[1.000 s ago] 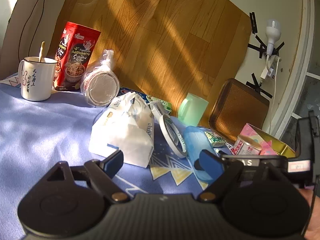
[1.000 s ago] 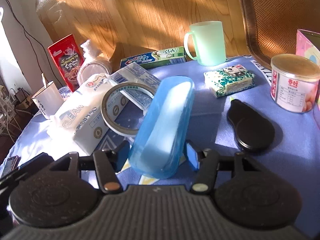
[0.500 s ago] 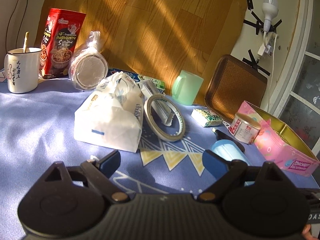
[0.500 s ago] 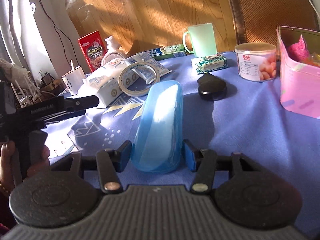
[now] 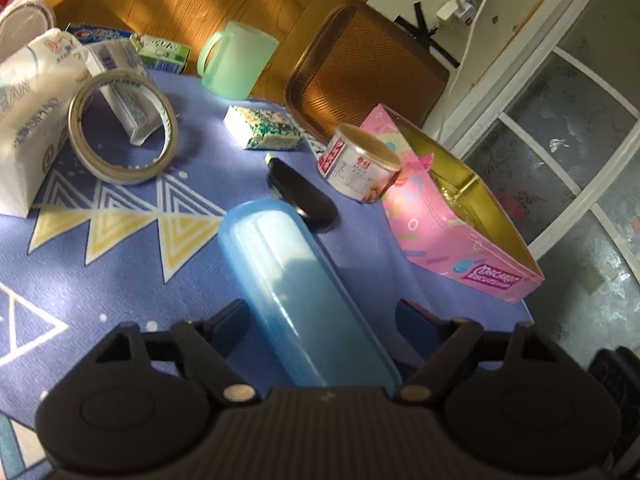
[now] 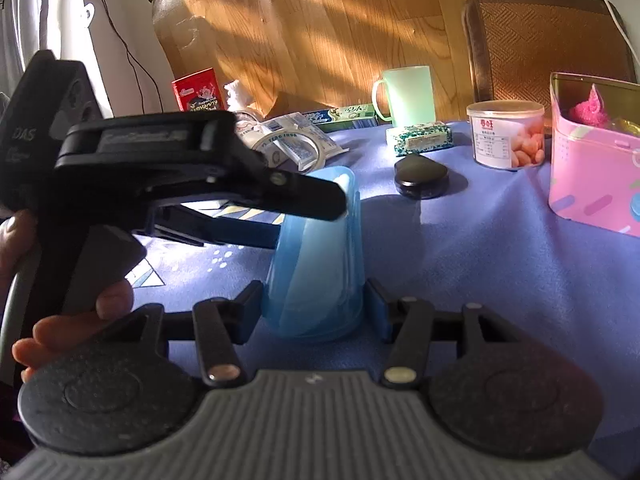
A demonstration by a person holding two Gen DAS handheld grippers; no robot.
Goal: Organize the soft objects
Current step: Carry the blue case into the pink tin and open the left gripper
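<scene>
My right gripper (image 6: 314,304) is shut on a long translucent blue case (image 6: 316,256) and holds it just above the blue tablecloth. The same blue case (image 5: 296,292) lies between the wide-apart fingers of my left gripper (image 5: 324,320), which is open around its far end; I cannot tell if a pad touches it. The left gripper (image 6: 312,200) shows in the right wrist view reaching over the case from the left. A white tissue pack (image 5: 24,120) lies at far left. An open pink tin (image 5: 452,216) holds something pink (image 6: 586,106).
On the cloth (image 5: 120,280) lie a tape roll (image 5: 120,128), a small green-white packet (image 5: 264,128), a black oval case (image 5: 300,192), a white can (image 5: 360,164) and a green mug (image 5: 236,64). A brown tray (image 5: 360,76) leans on the wooden board. The table edge is at right.
The right gripper carried the blue case back toward the near table edge. The left gripper swung right and came over the case, so its open fingers now straddle it.
</scene>
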